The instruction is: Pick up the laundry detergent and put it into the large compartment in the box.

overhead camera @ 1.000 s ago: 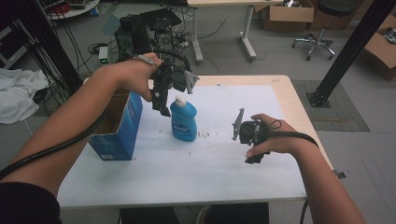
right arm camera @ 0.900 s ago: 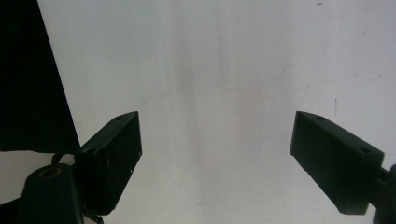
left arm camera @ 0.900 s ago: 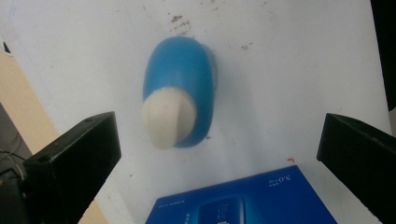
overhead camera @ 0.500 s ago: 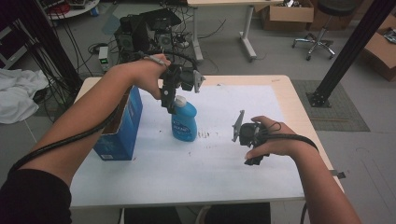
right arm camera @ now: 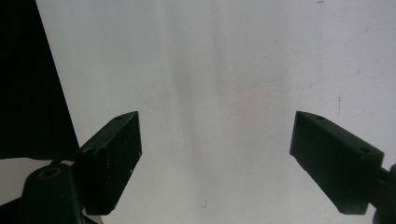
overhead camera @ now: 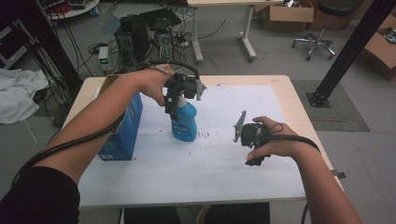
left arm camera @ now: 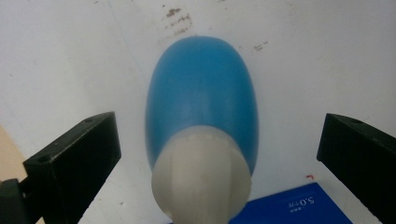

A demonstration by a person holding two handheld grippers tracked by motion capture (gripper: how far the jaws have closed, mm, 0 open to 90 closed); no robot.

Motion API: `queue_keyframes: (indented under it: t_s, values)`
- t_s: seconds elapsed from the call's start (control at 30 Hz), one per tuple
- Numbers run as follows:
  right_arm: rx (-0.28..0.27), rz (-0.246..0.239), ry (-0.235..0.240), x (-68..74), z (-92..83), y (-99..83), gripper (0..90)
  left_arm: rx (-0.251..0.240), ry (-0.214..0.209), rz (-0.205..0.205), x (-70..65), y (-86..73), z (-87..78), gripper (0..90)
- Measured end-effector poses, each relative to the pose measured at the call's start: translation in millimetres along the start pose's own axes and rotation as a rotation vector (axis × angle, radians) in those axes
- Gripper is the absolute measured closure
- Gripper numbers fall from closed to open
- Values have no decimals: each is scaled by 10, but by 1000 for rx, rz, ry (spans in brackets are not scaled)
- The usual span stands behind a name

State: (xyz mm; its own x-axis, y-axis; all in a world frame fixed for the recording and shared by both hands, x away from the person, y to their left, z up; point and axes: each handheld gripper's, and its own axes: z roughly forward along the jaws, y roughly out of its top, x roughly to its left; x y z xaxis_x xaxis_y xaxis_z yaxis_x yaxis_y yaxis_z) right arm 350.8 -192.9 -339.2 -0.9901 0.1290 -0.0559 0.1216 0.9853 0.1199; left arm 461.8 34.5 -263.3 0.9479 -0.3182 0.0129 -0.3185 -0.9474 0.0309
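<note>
Your left gripper [left arm camera: 205,154] hangs wide open over the blue bottle's [left arm camera: 201,100] cap to straddle it, while the right gripper [right arm camera: 215,154] waits open and empty above the table [overhead camera: 280,93].

Open counter at right, crowded at left

The bottle [overhead camera: 184,122] stands upright with the box [overhead camera: 122,133] near its left, leaving a narrow lane between them. The left tongs [left arm camera: 210,154] gape wide of the cap [left arm camera: 201,176], clear on both sides. Bare counter [overhead camera: 187,172] lies under the right tongs [right arm camera: 215,154] and along the near edge.
</note>
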Motion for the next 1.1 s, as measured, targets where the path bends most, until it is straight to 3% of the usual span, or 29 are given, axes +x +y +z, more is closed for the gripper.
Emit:
queue_keyframes:
  t_s: [0.53, 1.1]
  values:
    - [1, -11, -1, 12, 23, 44, 168, 16, 26, 10, 30, -43, 202, 1]
    - [6, -12, -2, 37, 33, 59, 169, 37, 61, 34, 49, -26, 298, 25]
